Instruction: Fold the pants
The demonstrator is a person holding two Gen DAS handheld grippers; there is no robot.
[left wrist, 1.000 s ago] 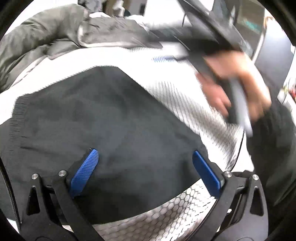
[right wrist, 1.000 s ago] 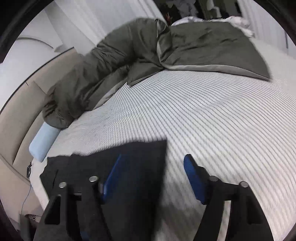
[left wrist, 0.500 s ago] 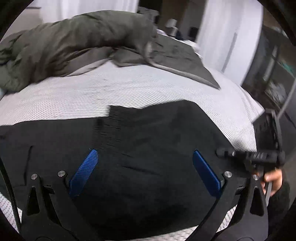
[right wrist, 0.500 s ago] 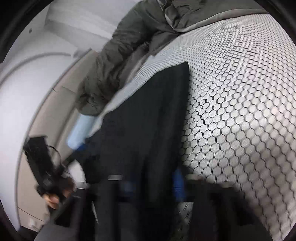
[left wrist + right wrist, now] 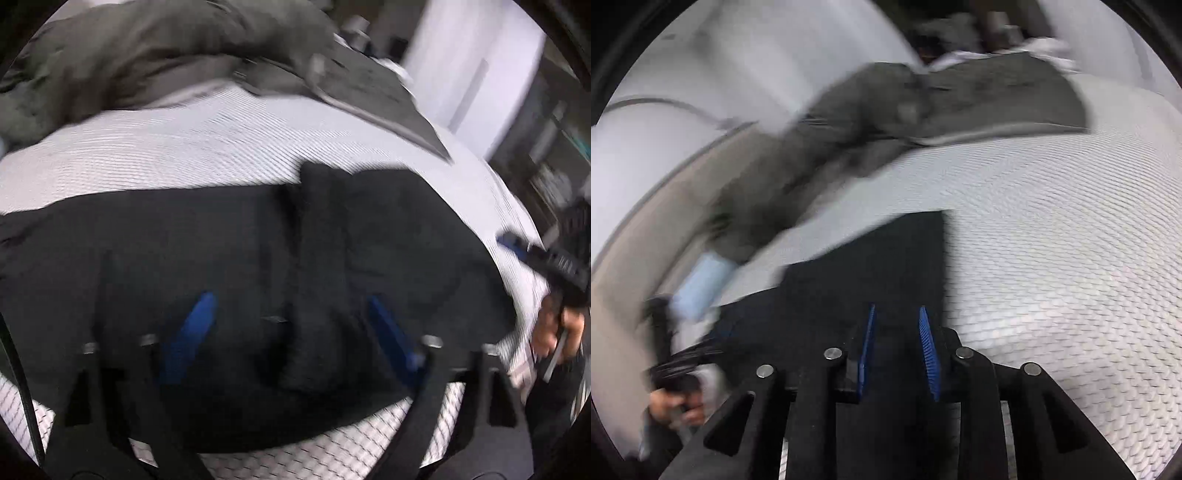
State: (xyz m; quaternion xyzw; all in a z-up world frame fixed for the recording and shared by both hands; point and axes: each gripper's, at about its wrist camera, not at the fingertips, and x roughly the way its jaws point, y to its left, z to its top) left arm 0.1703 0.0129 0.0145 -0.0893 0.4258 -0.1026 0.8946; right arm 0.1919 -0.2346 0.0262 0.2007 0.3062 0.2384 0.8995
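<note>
Black-framed tools [image 5: 897,350] with ribbed blue pads [image 5: 928,350], silver screws [image 5: 964,353], dark sleeve [image 5: 550,417].

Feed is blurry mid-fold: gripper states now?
Left gripper: open, just been closing; pants lie between, ungripped.
Right gripper: narrowly open, just been opening; pants between unclear.

Grey duvet [image 5: 155,62], perhaps pillow [image 5: 701,288]

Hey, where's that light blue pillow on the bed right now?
In the right wrist view the light blue pillow sits at the left, at the end of the grey duvet, just beyond the black pants on the white mattress.
</note>
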